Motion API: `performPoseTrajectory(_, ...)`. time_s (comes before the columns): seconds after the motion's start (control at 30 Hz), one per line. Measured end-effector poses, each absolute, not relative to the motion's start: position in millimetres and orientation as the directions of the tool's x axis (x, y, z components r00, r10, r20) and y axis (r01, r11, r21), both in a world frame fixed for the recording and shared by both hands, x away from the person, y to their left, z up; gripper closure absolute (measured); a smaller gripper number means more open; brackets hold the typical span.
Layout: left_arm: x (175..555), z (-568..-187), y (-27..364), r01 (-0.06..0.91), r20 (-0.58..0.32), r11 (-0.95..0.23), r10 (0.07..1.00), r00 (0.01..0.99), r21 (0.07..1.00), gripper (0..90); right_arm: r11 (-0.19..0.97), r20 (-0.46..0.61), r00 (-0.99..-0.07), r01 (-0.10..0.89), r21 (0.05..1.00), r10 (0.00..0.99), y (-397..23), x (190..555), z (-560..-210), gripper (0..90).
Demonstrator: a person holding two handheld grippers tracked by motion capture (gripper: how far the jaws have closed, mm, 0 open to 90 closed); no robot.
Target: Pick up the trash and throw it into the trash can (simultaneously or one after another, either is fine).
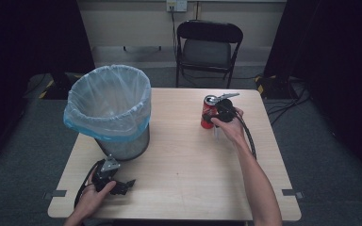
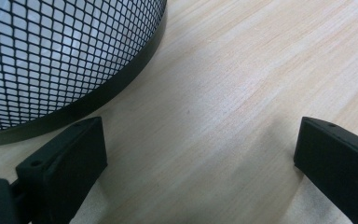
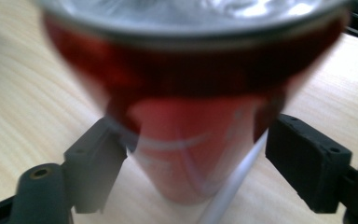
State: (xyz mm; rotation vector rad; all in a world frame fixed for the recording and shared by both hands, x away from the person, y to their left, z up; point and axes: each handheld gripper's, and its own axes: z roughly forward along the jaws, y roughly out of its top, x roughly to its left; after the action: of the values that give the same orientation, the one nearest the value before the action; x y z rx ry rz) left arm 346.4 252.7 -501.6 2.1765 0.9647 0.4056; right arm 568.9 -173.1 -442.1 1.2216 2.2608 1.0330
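Wooden table (image 1: 179, 160), right tongs (image 3: 191, 158) wide around can (image 3: 191, 121)

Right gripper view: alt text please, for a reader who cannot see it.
A red drink can stands upright on a pale wooden table, seen close and blurred, between the two black jaws of the right gripper. The jaws sit on either side of the can, the right one clearly apart from it.

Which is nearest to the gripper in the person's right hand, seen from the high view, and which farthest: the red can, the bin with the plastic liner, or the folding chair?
From the right gripper:
1. Red can: standing right at the jaws, on the table's far right part.
2. Bin: across the table, on its left side.
3. Folding chair: beyond the table's far edge, by the wall.
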Motion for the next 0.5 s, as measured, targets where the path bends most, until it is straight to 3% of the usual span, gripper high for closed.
performPoseTrajectory(0.5, 346, -502, 253, 0.517, 0.0, -0.467, 0.742, 0.67, 0.717, 1.8, 0.387, 0.001, -0.555, 0.582, 0.715, 0.832, -169, 575, -454, 29.7)
